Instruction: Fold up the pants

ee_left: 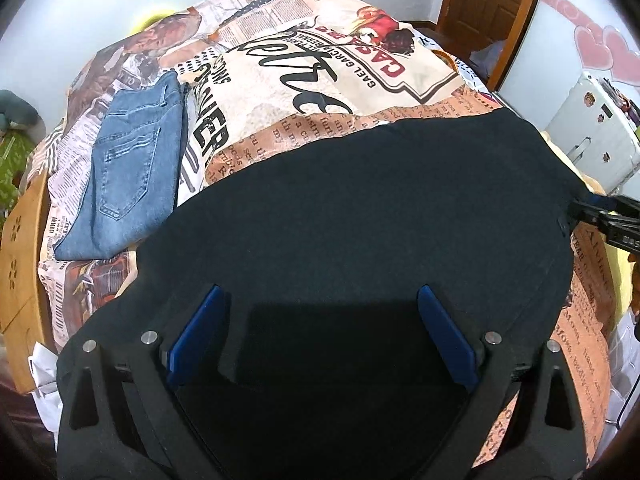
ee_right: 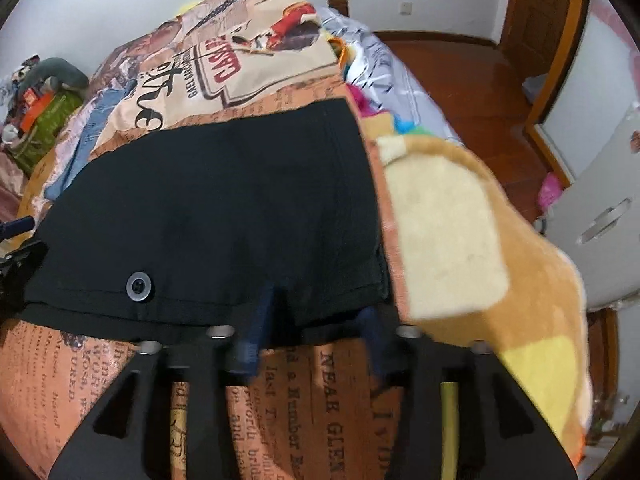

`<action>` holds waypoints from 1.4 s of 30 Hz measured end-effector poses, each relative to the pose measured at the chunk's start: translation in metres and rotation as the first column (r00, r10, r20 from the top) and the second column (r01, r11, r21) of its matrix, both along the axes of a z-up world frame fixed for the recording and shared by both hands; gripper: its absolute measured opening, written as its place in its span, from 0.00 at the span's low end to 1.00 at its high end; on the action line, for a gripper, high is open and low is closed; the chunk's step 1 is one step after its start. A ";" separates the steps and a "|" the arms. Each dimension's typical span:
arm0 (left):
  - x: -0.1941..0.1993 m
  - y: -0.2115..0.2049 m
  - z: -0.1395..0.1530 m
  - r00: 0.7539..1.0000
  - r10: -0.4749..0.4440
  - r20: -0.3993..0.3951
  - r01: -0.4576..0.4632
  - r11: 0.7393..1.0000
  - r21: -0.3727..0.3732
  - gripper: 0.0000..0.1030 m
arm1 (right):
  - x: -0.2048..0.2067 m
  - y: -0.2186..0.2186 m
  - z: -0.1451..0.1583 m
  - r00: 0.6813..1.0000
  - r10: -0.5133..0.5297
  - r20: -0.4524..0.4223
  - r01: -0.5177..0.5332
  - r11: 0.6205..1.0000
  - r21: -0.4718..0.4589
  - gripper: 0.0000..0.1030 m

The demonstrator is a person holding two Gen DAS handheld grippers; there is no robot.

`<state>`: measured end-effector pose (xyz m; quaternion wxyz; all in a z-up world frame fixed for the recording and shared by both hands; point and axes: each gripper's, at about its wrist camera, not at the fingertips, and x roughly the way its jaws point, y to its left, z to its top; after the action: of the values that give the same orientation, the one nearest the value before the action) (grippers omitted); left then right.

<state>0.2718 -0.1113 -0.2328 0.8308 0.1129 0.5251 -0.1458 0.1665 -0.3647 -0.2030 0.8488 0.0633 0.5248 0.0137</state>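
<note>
Black pants (ee_left: 360,216) lie spread on a bed with a newspaper-print cover (ee_left: 320,72). My left gripper (ee_left: 320,312) is open, its blue fingers (ee_left: 200,332) wide apart right over the black fabric, holding nothing. The pants also show in the right wrist view (ee_right: 216,208), waistband with a grey button (ee_right: 139,286) nearest me. My right gripper (ee_right: 316,312) is at the waistband edge; one blue finger (ee_right: 262,320) lies over the hem, the other is at its right corner. The view is blurred, so its grip is unclear. It also shows at the pants' right edge in the left wrist view (ee_left: 576,212).
Folded blue jeans (ee_left: 132,176) lie on the bed's left side. A plush tan and cream blanket (ee_right: 460,240) lies right of the pants. A wooden piece (ee_left: 24,272) stands at the left bed edge. A white cabinet (ee_left: 592,136) and wooden door (ee_left: 492,4) are at right.
</note>
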 end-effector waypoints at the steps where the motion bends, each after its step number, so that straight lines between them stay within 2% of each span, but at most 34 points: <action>1: 0.000 0.000 0.001 1.000 0.002 0.005 -0.002 1.000 0.004 0.95 | -0.002 0.001 0.005 1.000 -0.005 0.016 0.006 1.000 -0.023 0.60; 2: -0.001 0.001 0.002 1.000 0.004 0.012 -0.004 1.000 0.010 0.95 | -0.005 0.002 0.013 0.999 -0.005 0.042 0.006 0.999 -0.037 0.63; 6: -0.005 0.006 0.015 0.996 0.011 0.083 -0.014 0.999 0.042 0.95 | -0.008 0.010 0.039 0.995 0.013 0.097 -0.009 0.999 -0.039 0.65; 11: -0.011 0.032 0.043 0.981 0.067 0.183 -0.074 0.997 0.027 0.95 | -0.004 0.038 0.079 0.977 0.085 0.197 -0.077 0.996 -0.046 0.73; 17: -0.019 0.089 0.075 0.944 0.182 0.276 -0.189 0.982 0.000 0.95 | 0.017 0.093 0.112 0.936 0.187 0.297 -0.183 0.982 -0.043 0.76; 22: -0.025 0.155 0.086 0.902 0.310 0.302 -0.316 0.948 -0.028 0.96 | 0.033 0.145 0.125 0.898 0.290 0.331 -0.291 0.955 -0.048 0.78; 30: -0.035 0.261 0.065 0.837 0.488 0.247 -0.496 0.868 -0.035 0.96 | 0.060 0.229 0.108 0.841 0.462 0.281 -0.453 0.886 -0.099 0.78; 35: -0.035 0.312 0.035 0.831 0.529 0.173 -0.538 0.843 0.004 0.96 | 0.078 0.279 0.083 0.816 0.541 0.205 -0.533 0.841 -0.096 0.78; 38: -0.034 0.334 0.015 0.821 0.558 0.123 -0.564 0.826 0.012 0.96 | 0.096 0.310 0.061 0.800 0.587 0.124 -0.583 0.809 -0.071 0.78; 40: -0.034 0.348 -0.001 0.813 0.577 0.080 -0.579 0.815 0.002 0.96 | 0.105 0.327 0.050 0.783 0.617 0.084 -0.613 0.787 -0.065 0.78; 42: -0.035 0.355 -0.014 0.817 0.576 0.035 -0.575 0.818 -0.033 0.96 | 0.112 0.344 0.039 0.764 0.643 0.048 -0.640 0.766 -0.063 0.78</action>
<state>0.2373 0.2442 -0.2464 0.8483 -0.0564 0.5152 0.1089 0.2784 -0.0204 -0.1642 0.8111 -0.1386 0.4864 0.2937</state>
